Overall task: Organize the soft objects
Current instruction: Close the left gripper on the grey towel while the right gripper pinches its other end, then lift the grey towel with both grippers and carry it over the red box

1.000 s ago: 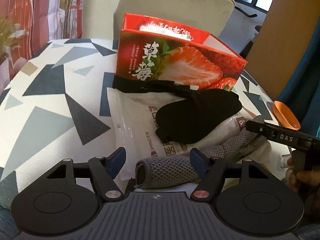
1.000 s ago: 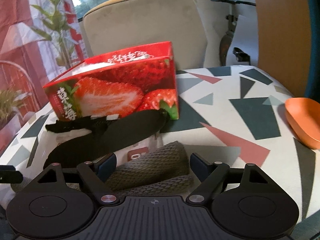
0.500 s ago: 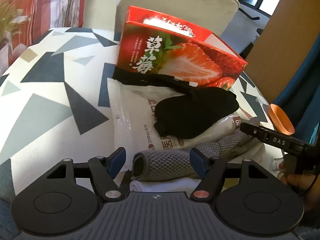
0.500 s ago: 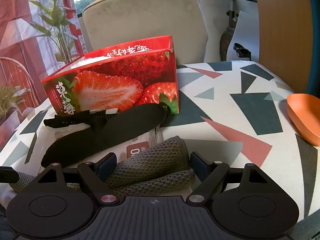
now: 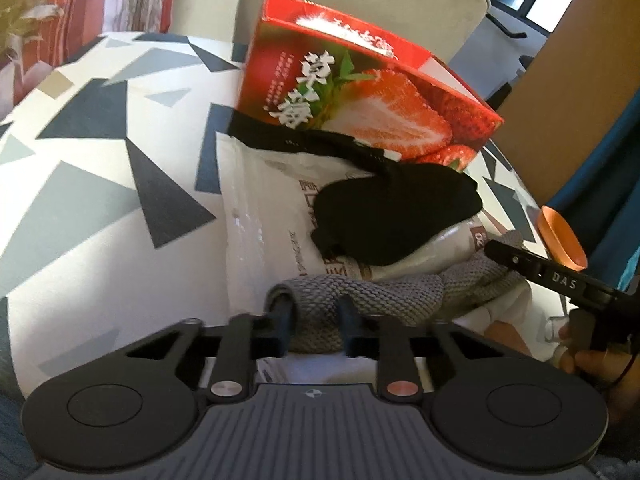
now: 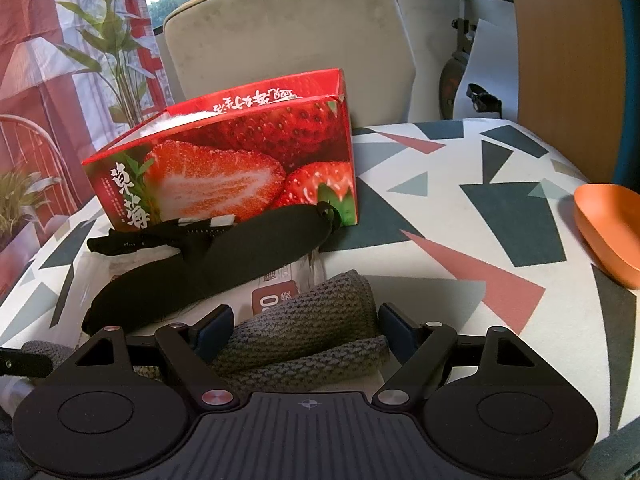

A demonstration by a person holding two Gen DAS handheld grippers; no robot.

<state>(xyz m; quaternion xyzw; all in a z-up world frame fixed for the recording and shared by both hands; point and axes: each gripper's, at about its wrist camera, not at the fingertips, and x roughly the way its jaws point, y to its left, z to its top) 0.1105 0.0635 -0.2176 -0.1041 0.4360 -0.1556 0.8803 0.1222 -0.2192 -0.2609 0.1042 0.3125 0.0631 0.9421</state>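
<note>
A grey knitted cloth point(image 5: 380, 292) lies rolled along the near edge of the table. My left gripper point(image 5: 314, 312) is closing on its left end, and the pads pinch the knit between them. My right gripper point(image 6: 304, 326) stands open astride the cloth's other end point(image 6: 332, 300), its pads clear of the knit. A black eye mask point(image 5: 396, 216) with its strap rests on a white plastic packet point(image 5: 264, 208), just beyond the cloth. Behind them stands a red strawberry box point(image 5: 360, 96), open at the top. One finger point(image 5: 520, 260) of my right gripper shows at the right of the left wrist view.
The patterned table point(image 6: 460, 208) holds an orange dish point(image 6: 608, 228) near its right edge. A beige chair point(image 6: 288, 28) stands behind the strawberry box point(image 6: 224, 168). A hand point(image 5: 588, 364) holds the right gripper at the table's near right.
My left gripper's jaws have come together from wide apart onto the left end of the grey cloth. The right gripper has stayed where it was, open.
</note>
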